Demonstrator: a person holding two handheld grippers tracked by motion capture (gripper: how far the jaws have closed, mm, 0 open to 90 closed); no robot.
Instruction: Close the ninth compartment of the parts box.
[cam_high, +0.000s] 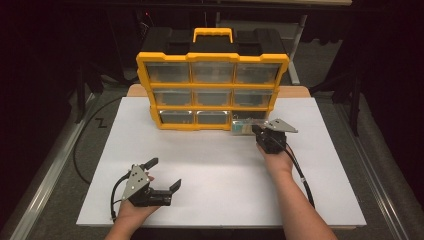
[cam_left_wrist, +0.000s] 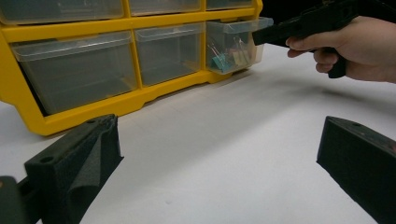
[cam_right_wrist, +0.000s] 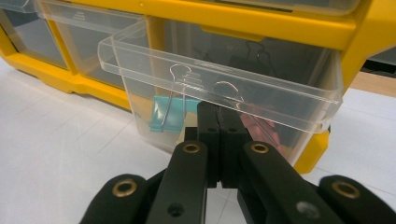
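Right gripper view: our right gripper (cam_right_wrist: 218, 122), fingers pressed together, meets the half-out drawer (cam_right_wrist: 219, 91) head-on at its front lip; left gripper (cam_high: 160, 175) sits spread, well back.

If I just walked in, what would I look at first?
Probably the big yellow organizer standing at the back of the white table, full of clear little drawers. Next, its bottom right drawer, pulled partway out with colourful binder clips inside, while the right hand-held gripper sits closed against its front. The left hand-held gripper waits open near the table's front.
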